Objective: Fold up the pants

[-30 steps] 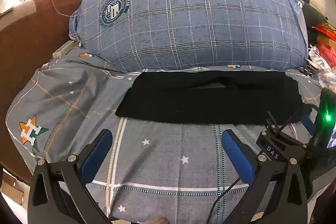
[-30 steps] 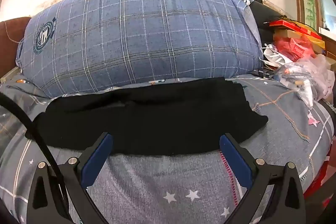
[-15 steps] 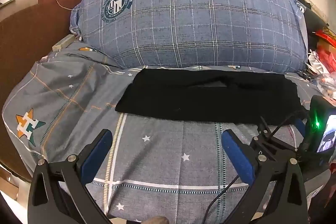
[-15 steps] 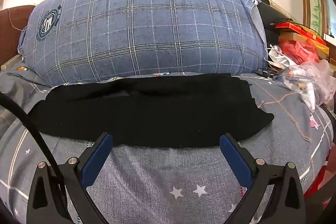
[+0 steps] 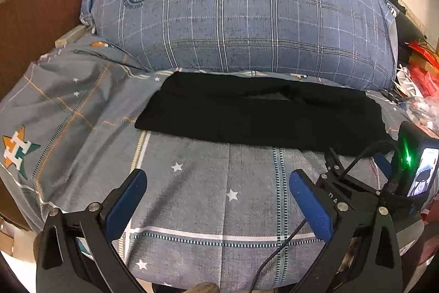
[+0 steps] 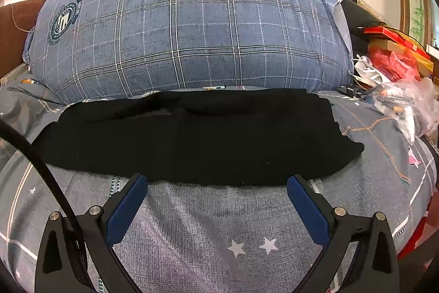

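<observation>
The black pants (image 5: pixel 260 114) lie flat in a long folded band across the grey star-print bed sheet (image 5: pixel 205 197), just in front of a big blue plaid pillow. They also show in the right wrist view (image 6: pixel 197 139). My left gripper (image 5: pixel 218 183) is open and empty, hovering over the sheet short of the pants' near edge. My right gripper (image 6: pixel 216 186) is open and empty, its fingertips just at the pants' near edge. The right gripper's body (image 5: pixel 356 199) shows at the right of the left wrist view.
The blue plaid pillow (image 6: pixel 186 26) fills the back of the bed. A brown headboard (image 5: pixel 35 13) stands at the left. Plastic bags and red boxes (image 6: pixel 397 73) pile up at the right edge. A black cable (image 6: pixel 41 164) crosses the left of the right wrist view.
Both grippers have drawn back and up slightly, so the pants and pillow sit a little lower in view. Both stay open. The pants have not moved.
</observation>
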Demonstrator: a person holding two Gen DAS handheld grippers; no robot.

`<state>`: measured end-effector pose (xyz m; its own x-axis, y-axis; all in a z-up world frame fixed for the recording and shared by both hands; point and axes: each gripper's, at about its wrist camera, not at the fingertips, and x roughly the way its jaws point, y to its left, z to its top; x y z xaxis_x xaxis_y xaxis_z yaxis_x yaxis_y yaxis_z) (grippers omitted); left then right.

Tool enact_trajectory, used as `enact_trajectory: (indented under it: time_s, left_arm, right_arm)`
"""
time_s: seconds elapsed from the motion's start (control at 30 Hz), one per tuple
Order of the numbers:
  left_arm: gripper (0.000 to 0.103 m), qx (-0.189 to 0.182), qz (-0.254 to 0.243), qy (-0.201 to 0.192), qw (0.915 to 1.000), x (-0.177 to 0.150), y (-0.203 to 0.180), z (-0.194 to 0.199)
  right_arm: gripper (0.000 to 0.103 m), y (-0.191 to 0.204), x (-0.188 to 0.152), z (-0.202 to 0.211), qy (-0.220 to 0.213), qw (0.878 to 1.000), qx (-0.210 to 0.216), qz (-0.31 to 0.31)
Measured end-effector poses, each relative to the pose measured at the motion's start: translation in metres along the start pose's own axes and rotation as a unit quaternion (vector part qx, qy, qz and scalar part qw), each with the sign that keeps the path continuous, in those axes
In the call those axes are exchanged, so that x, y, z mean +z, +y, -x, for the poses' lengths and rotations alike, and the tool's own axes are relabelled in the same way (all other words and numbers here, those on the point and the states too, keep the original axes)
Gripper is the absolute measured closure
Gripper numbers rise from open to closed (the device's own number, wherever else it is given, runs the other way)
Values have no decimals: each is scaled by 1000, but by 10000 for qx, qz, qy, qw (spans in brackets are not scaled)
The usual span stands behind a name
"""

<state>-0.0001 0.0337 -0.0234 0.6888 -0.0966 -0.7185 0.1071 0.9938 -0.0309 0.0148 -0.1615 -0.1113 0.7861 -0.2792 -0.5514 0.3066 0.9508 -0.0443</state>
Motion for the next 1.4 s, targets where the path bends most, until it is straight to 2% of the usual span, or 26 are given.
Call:
enact_trajectory:
  time_s: [0.27,0.43,0.6,0.77,0.87,0.97,1.13,1.17,1.23,1.27,1.3,1.33,1.4]
  left_arm:
    - [0,-7,126,401,9991,-7,12,-26]
    - [0,219,285,790,9962,-15,31,-57]
    - [0,429,498,1268,9897,-30,51,-87]
    - [0,566,448,1346,9883,-37,54,-95]
    - [0,509,451,1483,9866,-40,54,-100]
    - [0,344,660,1545,9852,-43,60,-101]
    - [0,172,519,1790,9823,-43,62,-104]
    - [4,96,484,1858,9813,-42,62,-103]
    - [34,-148,515,1779,9826,-37,66,-92]
    - [62,-408,581,1746,9821,-33,69,-88]
    - [75,-803,740,1756,9784,-28,76,-85]
    - [75,-1076,935,1730,9746,-22,83,-82]
    - [72,-1133,1238,1513,9741,-6,101,-79]
  right_arm:
    - [0,6,-6,-6,85,9999,-32,86]
    - [0,8,-7,-11,166,9998,-61,92]
    - [0,10,-9,-17,253,9996,-39,104]
    - [0,14,-10,-17,247,9996,-10,170]
    - [0,14,-10,-17,249,9995,-11,183]
    - [0,14,-10,-17,258,9995,-11,176]
    - [0,13,-8,-15,205,9997,-17,162]
    - [0,13,-8,-15,203,9996,-22,169]
    - [0,13,-8,-15,215,9996,-17,168]
    - [0,13,-8,-15,225,9996,-9,163]
    - [0,13,-8,-15,231,9996,-8,158]
    - [0,12,-8,-15,233,9996,-1,153]
    - [0,12,-9,-16,261,9996,33,124]
